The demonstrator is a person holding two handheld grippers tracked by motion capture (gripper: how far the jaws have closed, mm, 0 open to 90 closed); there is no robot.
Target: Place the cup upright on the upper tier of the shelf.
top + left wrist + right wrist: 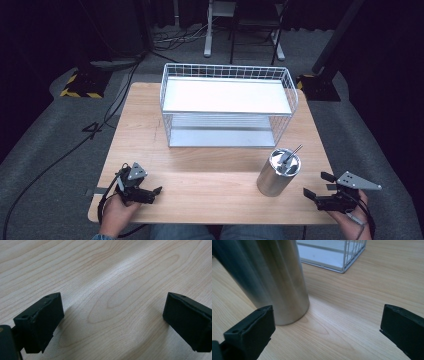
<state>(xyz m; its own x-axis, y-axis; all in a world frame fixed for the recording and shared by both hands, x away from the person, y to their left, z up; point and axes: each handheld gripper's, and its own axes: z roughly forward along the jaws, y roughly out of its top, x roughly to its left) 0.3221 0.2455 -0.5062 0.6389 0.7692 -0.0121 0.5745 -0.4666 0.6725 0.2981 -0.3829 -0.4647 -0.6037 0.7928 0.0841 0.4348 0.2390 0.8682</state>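
I am lining up the right gripper [316, 189], fingers spread and empty, with the steel cup [278, 172] standing lower right of centre on the surface [210, 170]. I should centre it squarely, below its rim. The left gripper [150, 192] is resting lower left, fingers released.

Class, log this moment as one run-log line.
left gripper: open, idle | right gripper: open, beside steel cup | wire rack: untouched
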